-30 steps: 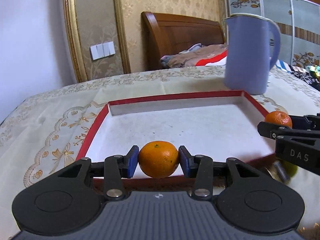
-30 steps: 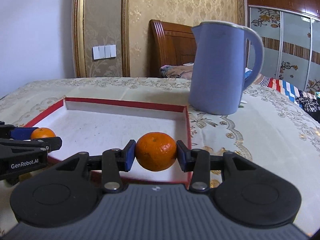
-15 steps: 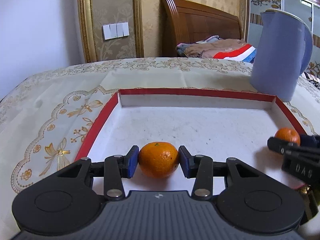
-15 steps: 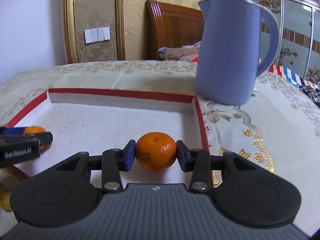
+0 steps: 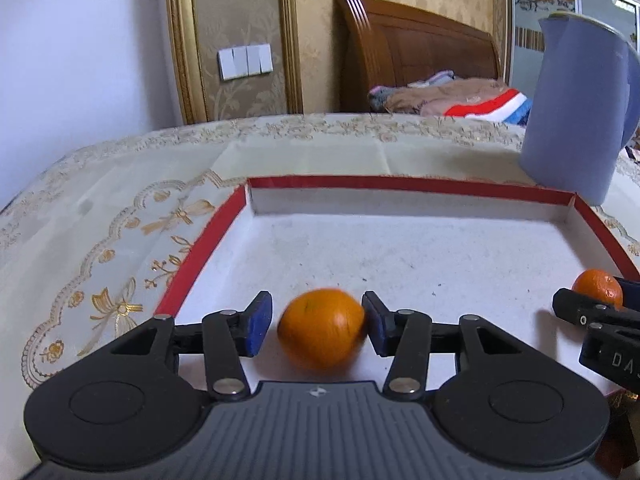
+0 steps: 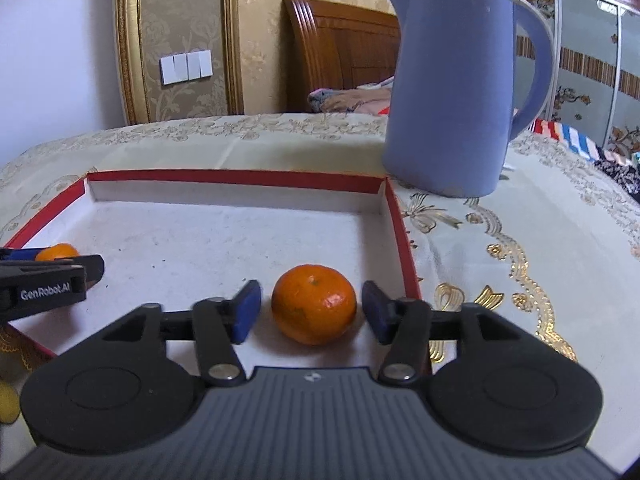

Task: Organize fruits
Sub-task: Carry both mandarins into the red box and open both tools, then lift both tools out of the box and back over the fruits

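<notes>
Two mandarins sit inside the red-edged tray (image 6: 396, 232). The right mandarin (image 6: 314, 304) rests on the tray floor near its right wall, between the right gripper (image 6: 311, 312) fingers, which have just been opening and stand clear on both sides. The left mandarin (image 5: 322, 328), near the tray's left wall, is blurred, perhaps rolling; the left gripper (image 5: 316, 326) has likewise been releasing, one pad possibly grazing it. Light, round, soft-skinned: best pinched gently across the middle. A blue kettle (image 6: 460, 92) stands beyond the tray.

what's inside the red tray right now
Two oranges: one between the left gripper's jaws, another between the right gripper's. Both jaws have just been opening. The tray's near edge is hidden.
</notes>
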`<act>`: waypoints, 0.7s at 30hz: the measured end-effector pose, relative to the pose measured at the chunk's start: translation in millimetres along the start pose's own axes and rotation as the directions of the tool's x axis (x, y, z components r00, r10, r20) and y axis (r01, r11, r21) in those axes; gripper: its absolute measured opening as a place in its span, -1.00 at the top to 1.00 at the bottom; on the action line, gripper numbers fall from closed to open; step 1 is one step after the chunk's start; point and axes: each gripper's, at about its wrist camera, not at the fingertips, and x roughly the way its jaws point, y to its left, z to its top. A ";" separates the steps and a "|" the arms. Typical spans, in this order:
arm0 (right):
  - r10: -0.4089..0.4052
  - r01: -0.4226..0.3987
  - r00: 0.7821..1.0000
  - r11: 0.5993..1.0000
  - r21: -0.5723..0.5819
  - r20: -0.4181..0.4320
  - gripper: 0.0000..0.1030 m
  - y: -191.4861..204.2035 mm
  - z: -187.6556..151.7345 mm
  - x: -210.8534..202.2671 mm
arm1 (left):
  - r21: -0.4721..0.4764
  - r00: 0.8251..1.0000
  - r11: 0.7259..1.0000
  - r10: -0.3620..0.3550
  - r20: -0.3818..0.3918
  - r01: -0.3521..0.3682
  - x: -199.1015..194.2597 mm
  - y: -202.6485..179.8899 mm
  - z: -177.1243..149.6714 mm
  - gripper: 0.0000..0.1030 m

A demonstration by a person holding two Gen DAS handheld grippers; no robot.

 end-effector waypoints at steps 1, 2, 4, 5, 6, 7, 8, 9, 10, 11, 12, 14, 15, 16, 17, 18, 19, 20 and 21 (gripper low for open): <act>0.000 0.000 1.000 1.000 0.000 0.006 -0.13 0.0 -0.3 -1.0 | 0.008 1.000 1.000 0.006 0.002 -0.006 -0.5 -1.1 -0.6 -0.07; 0.001 -0.001 1.000 1.000 0.001 0.011 -0.18 0.2 -0.3 -2.3 | 0.012 1.000 1.000 0.007 0.003 -0.007 -1.1 -1.9 -1.2 -0.10; -0.001 0.001 1.000 1.000 0.005 0.021 -0.28 0.1 -0.3 -4.3 | 0.019 1.000 1.000 -0.001 0.017 0.001 -3.7 -3.4 -2.9 -0.11; 0.003 -0.003 1.000 1.000 0.006 0.023 -0.29 -0.2 -0.4 -5.0 | 0.028 1.000 1.000 0.002 0.022 -0.002 -4.5 -4.5 -3.4 -0.12; 0.005 -0.006 1.000 1.000 0.009 0.024 -0.29 -0.6 -0.4 -5.4 | 0.033 1.000 0.999 0.005 0.025 -0.005 -5.1 -5.5 -4.0 -0.12; 0.008 -0.009 1.000 1.000 0.013 0.025 -0.29 -1.3 -0.5 -6.1 | 0.035 1.000 0.999 0.007 0.029 -0.008 -5.9 -5.8 -4.5 -0.12; 0.011 -0.011 1.000 1.000 0.015 0.026 -0.29 -1.7 -0.7 -6.9 | 0.036 0.999 0.999 0.006 0.034 -0.008 -7.0 -5.6 -4.9 -0.12; 0.011 -0.012 1.000 1.000 0.016 0.028 -0.29 -1.9 -0.9 -7.6 | 0.034 0.999 0.999 0.005 0.035 -0.006 -7.4 -4.7 -4.8 -0.12; 0.012 -0.012 1.000 1.000 0.017 0.029 -0.29 -2.0 -1.2 -8.4 | 0.029 0.999 1.000 0.004 0.035 -0.005 -7.7 -3.9 -4.5 -0.14; 0.012 -0.012 0.999 1.000 0.018 0.031 -0.29 -2.1 -1.8 -9.4 | 0.022 0.999 1.000 0.003 0.035 -0.004 -8.4 -2.7 -4.7 -0.17; 0.013 -0.013 0.999 1.000 0.020 0.034 -0.32 -2.4 -2.3 -10.4 | 0.018 0.999 1.000 0.002 0.037 -0.003 -9.3 -1.8 -4.9 -0.20; 0.013 -0.014 0.999 1.000 0.026 0.043 -0.43 -3.8 -3.0 -13.3 | 0.011 0.999 1.000 0.002 0.042 -0.003 -12.4 0.1 -5.9 -0.21; 0.012 -0.014 0.999 0.999 0.034 0.051 -0.50 -4.9 -3.5 -15.0 | 0.008 0.999 1.000 -0.001 0.045 0.001 -14.6 1.0 -6.6 -0.22; 0.015 -0.017 0.998 0.999 0.040 0.055 -0.51 -5.7 -3.7 -16.0 | 0.006 0.999 1.000 -0.005 0.050 0.005 -17.2 1.8 -7.6 -0.22; 0.017 -0.020 0.998 0.999 0.046 0.056 -0.51 -6.9 -4.0 -17.1 | 0.004 0.998 1.000 -0.008 0.055 0.008 -19.9 2.8 -8.7 -0.22; 0.023 -0.026 0.998 0.998 0.051 0.058 -0.51 -8.1 -4.5 -18.1 | 0.001 0.998 1.000 -0.009 0.060 0.009 -22.1 3.4 -9.6 -0.25; 0.026 -0.029 0.998 0.998 0.054 0.057 -0.51 -8.7 -5.0 -18.8 | -0.001 0.998 1.000 -0.010 0.065 0.010 -24.6 4.0 -10.7 -0.32; 0.030 -0.033 0.998 0.998 0.054 0.056 -0.53 -8.6 -5.3 -19.0 | -0.002 0.997 1.000 -0.010 0.071 0.011 -27.3 4.7 -12.0 -0.34; 0.034 -0.036 0.998 0.998 0.051 0.054 -0.56 -8.2 -5.8 -19.1 | -0.003 0.997 1.000 -0.009 0.079 0.009 -29.5 5.3 -12.5 -0.37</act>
